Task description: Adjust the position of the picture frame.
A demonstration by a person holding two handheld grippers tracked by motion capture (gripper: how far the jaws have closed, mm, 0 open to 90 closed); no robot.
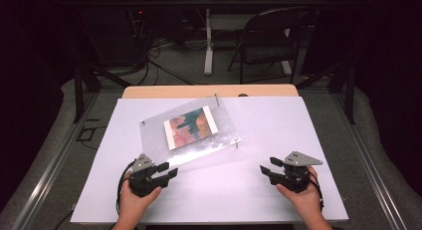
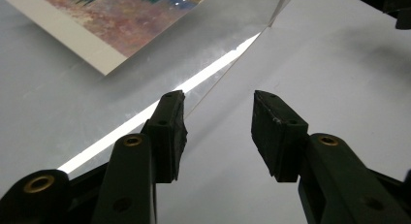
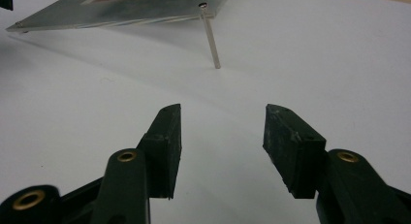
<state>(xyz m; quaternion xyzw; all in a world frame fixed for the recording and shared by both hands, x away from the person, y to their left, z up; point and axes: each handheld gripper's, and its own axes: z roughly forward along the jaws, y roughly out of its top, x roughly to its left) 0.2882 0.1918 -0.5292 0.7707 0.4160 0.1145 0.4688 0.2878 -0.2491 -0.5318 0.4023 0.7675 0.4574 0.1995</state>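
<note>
A clear acrylic picture frame (image 1: 154, 135) lies tilted on the white tabletop (image 1: 278, 125), raised on thin metal legs (image 3: 212, 42). It holds a colourful print (image 1: 190, 126) with a white border. My left gripper (image 1: 168, 169) rests at the panel's near-left edge with its jaws open. In the left gripper view the bright acrylic edge (image 2: 145, 115) runs up to the left fingertip (image 2: 172, 105), and only bare table lies between the jaws of the gripper (image 2: 219, 105). My right gripper (image 1: 267, 165) sits on the table at the right, apart from the frame, open with nothing in it (image 3: 223, 115).
A wooden table edge (image 1: 209, 90) shows behind the white surface. Beyond it stand a dark folding chair (image 1: 271, 36) and a white table leg (image 1: 208, 41), with cables on the floor. Metal rails run along both sides of the table.
</note>
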